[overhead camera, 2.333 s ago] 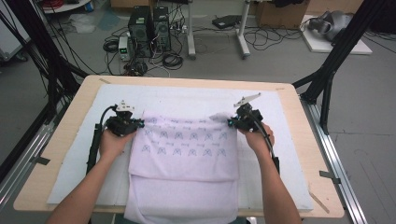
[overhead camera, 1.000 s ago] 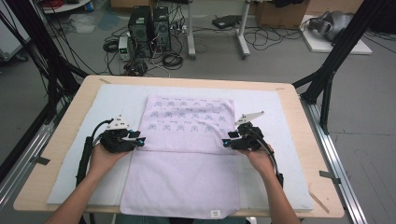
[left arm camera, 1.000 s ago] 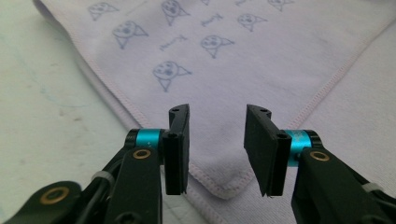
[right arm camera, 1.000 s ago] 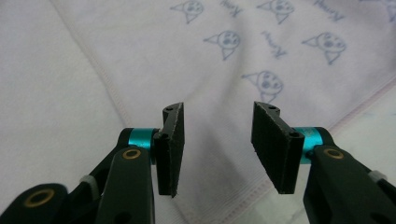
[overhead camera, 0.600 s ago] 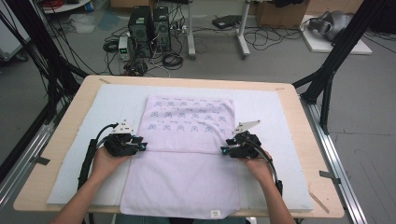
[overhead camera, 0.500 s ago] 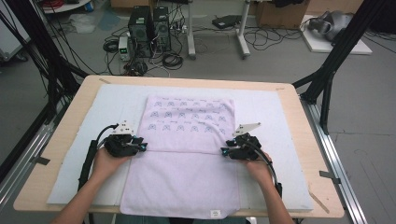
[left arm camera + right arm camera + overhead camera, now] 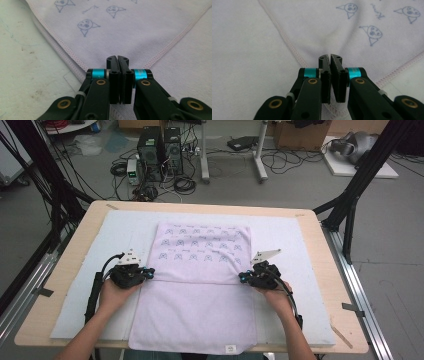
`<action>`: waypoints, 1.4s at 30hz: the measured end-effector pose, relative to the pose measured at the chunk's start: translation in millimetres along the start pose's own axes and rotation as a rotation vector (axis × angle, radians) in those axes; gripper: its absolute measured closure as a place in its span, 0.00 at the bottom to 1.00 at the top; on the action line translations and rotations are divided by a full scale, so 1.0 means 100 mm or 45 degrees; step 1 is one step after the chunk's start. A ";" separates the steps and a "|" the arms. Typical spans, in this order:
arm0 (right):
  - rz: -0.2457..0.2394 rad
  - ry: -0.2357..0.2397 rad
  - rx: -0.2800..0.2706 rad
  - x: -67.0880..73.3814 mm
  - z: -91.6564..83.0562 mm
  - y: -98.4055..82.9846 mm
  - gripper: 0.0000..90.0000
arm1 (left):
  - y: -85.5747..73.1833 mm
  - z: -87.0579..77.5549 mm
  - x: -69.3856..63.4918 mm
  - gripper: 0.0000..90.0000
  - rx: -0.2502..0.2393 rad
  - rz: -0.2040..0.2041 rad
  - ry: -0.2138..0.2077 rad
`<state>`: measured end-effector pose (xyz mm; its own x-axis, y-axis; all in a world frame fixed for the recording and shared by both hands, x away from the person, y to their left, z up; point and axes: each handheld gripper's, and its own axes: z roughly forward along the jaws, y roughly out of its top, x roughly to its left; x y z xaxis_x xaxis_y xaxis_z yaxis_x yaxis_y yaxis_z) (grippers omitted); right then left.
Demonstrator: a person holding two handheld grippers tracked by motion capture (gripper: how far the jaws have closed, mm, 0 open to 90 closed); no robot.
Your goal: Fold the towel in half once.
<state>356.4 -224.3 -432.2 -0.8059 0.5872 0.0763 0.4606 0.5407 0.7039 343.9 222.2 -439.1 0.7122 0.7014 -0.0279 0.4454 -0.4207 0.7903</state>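
High view: the lilac towel (image 7: 200, 285), printed with small cat-face doodles and scribbled words too small to read, lies partly folded on a pale mat (image 7: 310, 270) over the wooden worktop (image 7: 70, 265). The left claw (image 7: 148, 273) and right claw (image 7: 241, 278) have just closed, pinching its side edges. Computer towers (image 7: 159, 146) and cables sit on the grey floor beyond.

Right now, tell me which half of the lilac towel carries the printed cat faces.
The far half of the towel, the layer folded over away from the person, carries the printed faces. The near half, hanging over the table edge, is plain apart from a small label at its hem.
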 end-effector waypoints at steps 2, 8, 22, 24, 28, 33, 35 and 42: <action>0.002 -0.003 -0.023 0.00 -0.06 0.03 0.96 | 0.01 -0.04 -0.01 0.97 -0.024 -0.001 -0.002; -0.017 0.015 -0.093 0.04 -0.27 0.13 0.96 | 0.05 -0.20 -0.01 0.97 -0.079 -0.037 -0.015; -0.095 0.063 -0.067 0.43 -0.47 -0.08 0.96 | -0.06 -0.50 -0.29 0.97 -0.061 0.042 -0.072; -0.094 0.064 -0.068 0.47 -0.48 -0.11 0.96 | -0.09 -0.54 -0.33 0.97 -0.063 0.052 -0.078; -0.091 0.070 -0.089 0.51 -0.53 -0.13 0.96 | -0.15 -0.60 -0.39 0.97 -0.068 0.057 -0.076; -0.110 0.098 -0.063 0.59 -0.53 -0.15 0.96 | -0.22 -0.66 -0.44 0.97 -0.057 0.064 -0.083; -0.121 0.099 -0.036 0.61 -0.51 -0.18 0.96 | -0.26 -0.63 -0.44 0.97 -0.029 0.068 -0.091; -0.076 0.128 0.005 0.55 -0.39 -0.27 0.95 | -0.38 -0.48 -0.37 0.78 0.044 0.004 -0.120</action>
<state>284.9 -230.1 -419.3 -0.8648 0.4910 0.1049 0.4124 0.5753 0.7064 274.3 240.0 -438.8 0.7609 0.6435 -0.0839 0.4602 -0.4439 0.7688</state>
